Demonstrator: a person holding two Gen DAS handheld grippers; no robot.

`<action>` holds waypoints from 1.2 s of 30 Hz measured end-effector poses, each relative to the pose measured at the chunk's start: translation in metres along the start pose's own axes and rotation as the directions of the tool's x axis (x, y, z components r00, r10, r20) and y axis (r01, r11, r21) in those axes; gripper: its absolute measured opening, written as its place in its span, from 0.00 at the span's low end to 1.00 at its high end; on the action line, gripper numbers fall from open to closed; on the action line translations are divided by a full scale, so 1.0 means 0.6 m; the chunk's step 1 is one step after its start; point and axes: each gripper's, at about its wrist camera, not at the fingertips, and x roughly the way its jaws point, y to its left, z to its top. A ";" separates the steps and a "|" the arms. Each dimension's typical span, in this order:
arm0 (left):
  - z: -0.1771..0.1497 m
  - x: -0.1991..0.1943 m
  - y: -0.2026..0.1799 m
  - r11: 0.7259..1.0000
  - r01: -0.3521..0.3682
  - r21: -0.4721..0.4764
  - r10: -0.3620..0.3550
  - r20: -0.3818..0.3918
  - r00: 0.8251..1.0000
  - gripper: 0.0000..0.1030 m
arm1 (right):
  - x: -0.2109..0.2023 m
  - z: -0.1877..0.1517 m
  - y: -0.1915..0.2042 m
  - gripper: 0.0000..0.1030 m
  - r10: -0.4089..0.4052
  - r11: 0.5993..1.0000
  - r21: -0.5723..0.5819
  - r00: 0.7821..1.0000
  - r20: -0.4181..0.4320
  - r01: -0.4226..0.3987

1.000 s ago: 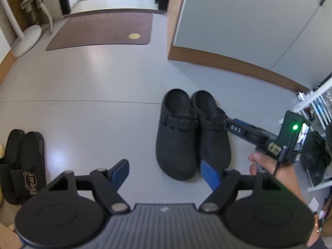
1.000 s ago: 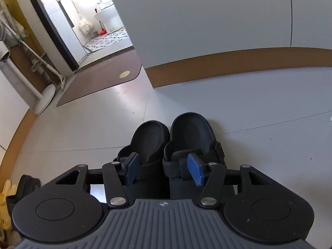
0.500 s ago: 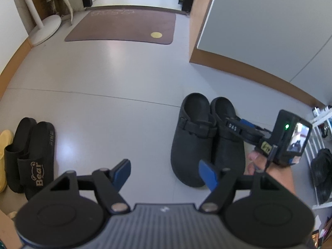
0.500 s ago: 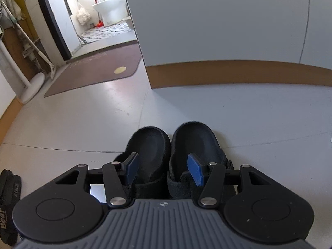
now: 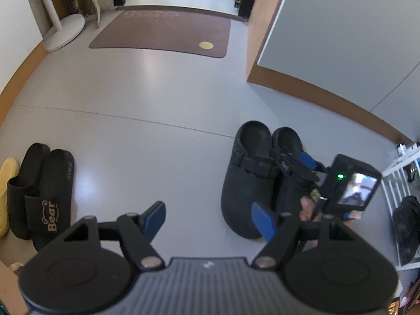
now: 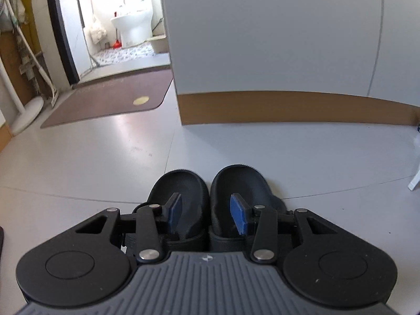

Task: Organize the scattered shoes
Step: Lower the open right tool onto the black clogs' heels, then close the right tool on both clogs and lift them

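Clogs (image 6: 207, 197) paired beneath right claw (image 6: 207, 214) — spread wide, left claw (image 5: 208, 220) agape, apart.

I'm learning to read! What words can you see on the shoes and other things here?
"Bear" on the strap of the black slide sandal.
"FINE" on that sandal's footbed edge.
Brown door mat: embossed letters, too faint to read.
Right gripper: white print on its finger, too blurred to read.

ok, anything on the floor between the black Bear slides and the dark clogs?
Nothing: in the left wrist view the grey floor is bare between the Bear slides and the clogs.
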 end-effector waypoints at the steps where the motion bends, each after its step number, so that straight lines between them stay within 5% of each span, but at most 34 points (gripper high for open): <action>1: 0.000 0.001 -0.002 1.000 0.002 0.004 -0.002 -0.002 1.000 0.73 | 0.005 -0.003 0.003 0.44 0.000 1.000 0.000 1.000 -0.008 0.000; 10: -0.001 0.010 -0.013 1.000 0.017 0.019 -0.017 -0.018 1.000 0.73 | 0.015 -0.019 0.020 0.36 -0.044 0.998 -0.035 0.998 0.033 0.046; 21: -0.004 0.017 -0.019 0.999 0.023 0.027 -0.022 -0.027 0.999 0.73 | 0.057 -0.014 0.011 0.35 -0.046 0.999 -0.034 0.994 -0.096 0.043; 29: -0.004 0.006 -0.022 0.999 0.033 0.032 -0.032 -0.018 0.999 0.73 | 0.049 -0.023 0.016 0.19 -0.075 0.995 -0.078 0.992 -0.098 0.068; 36: -0.003 -0.005 -0.021 0.998 0.041 0.040 -0.041 0.000 0.999 0.73 | 0.030 -0.036 -0.001 0.18 -0.058 0.996 -0.082 0.990 -0.126 0.047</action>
